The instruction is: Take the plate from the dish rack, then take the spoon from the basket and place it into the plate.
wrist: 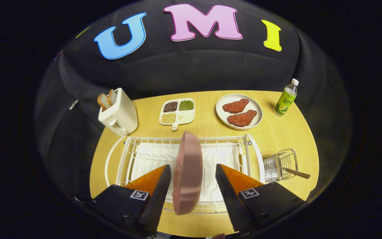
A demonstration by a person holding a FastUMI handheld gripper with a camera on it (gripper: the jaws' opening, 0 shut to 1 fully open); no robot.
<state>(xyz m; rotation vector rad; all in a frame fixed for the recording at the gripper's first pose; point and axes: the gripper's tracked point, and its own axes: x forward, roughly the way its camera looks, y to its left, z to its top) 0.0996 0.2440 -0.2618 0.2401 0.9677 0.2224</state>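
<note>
I see my gripper with jaws wide, either side of the pink plate standing on edge in the dish rack

Gripper spread wide around an upright pink plate in the dish rack.

The plate stands on edge in the white wire rack, between the two fingers; the left finger looks close to its rim, possibly touching, while the right one stands clearly apart. Just right of the rack a wire basket holds a spoon, its handle jutting outward. Beyond the rack on the wooden table sit a toaster with bread, a divided tray of grains, a plate of meat and a green bottle.
</note>
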